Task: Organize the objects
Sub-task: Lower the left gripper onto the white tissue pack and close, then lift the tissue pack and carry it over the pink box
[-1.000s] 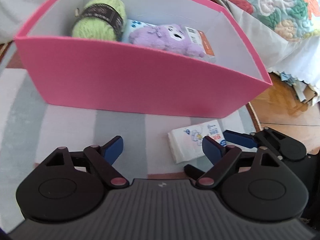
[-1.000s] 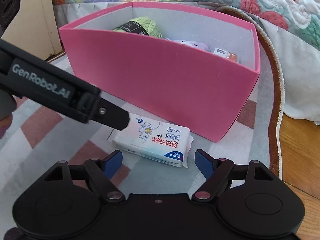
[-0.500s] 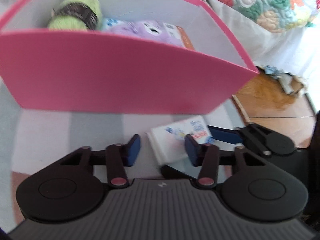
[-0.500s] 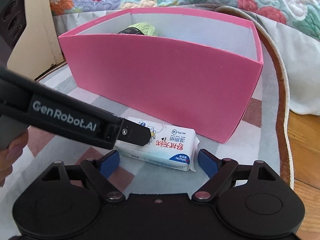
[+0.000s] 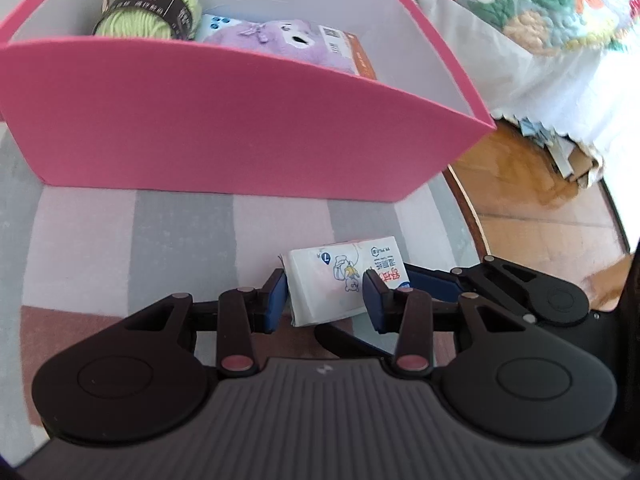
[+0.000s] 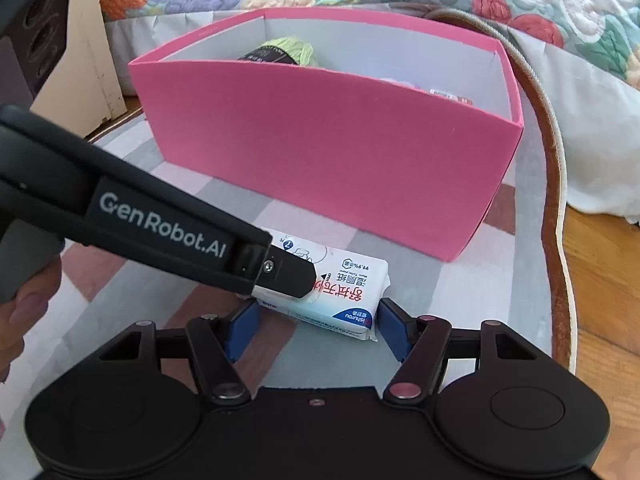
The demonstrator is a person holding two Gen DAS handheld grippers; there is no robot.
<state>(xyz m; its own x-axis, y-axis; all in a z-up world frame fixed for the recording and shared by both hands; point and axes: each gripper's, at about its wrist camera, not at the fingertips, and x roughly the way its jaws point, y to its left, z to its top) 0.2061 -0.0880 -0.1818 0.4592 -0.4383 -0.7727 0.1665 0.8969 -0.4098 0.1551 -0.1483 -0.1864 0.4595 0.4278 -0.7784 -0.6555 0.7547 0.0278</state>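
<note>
Left wrist: left claw (image 5: 325, 294) clamps one wipes pack (image 5: 344, 278) — right claw (image 6: 316, 326) closing around it.

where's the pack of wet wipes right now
The wet wipes pack lies on the striped rug just in front of the pink box, low and centre in both wrist views, gripped by the left gripper, between the right gripper's closing jaws.

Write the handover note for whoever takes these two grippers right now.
Left gripper: shut on the wipes pack, which lies on the striped rug in front of the pink box.
Right gripper: jaws closing around the same pack's other end; pads not clearly pressing yet.
Done: green yarn, purple plush and a carton beneath it are in the box.
Left: lift the pack into the box.
</note>
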